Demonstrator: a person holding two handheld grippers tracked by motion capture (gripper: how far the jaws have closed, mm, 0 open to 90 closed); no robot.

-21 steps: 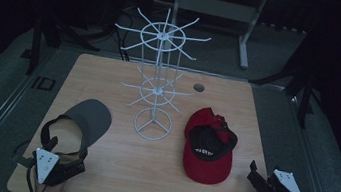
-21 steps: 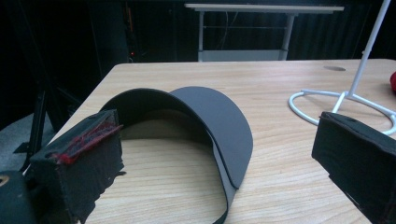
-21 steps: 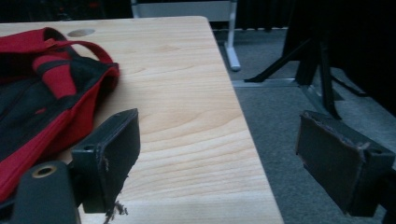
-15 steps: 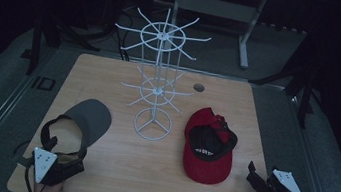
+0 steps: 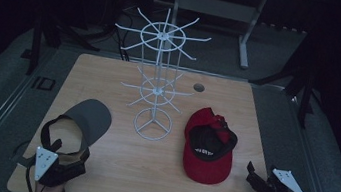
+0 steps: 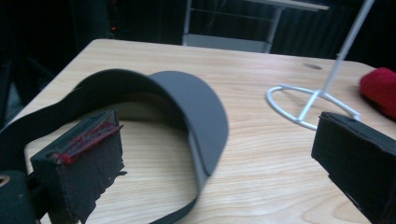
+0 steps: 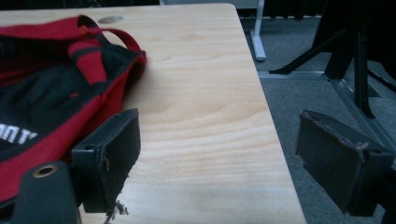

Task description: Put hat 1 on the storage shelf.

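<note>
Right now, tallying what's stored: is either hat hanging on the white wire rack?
No: the red cap and grey visor both lie on the table beside the rack.

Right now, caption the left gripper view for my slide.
Open left gripper at the grey visor on the wooden table; white rack base beyond.

wooden table (image 5: pixel 113 168); white wire rack (image 5: pixel 156 94) mid-table; grey visor (image 5: pixel 85 120) left, red cap (image 5: pixel 208 146) right.

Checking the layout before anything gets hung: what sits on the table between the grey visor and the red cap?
In the high view, the white wire rack stands between the grey visor and the red cap, its ring base on the table.
</note>
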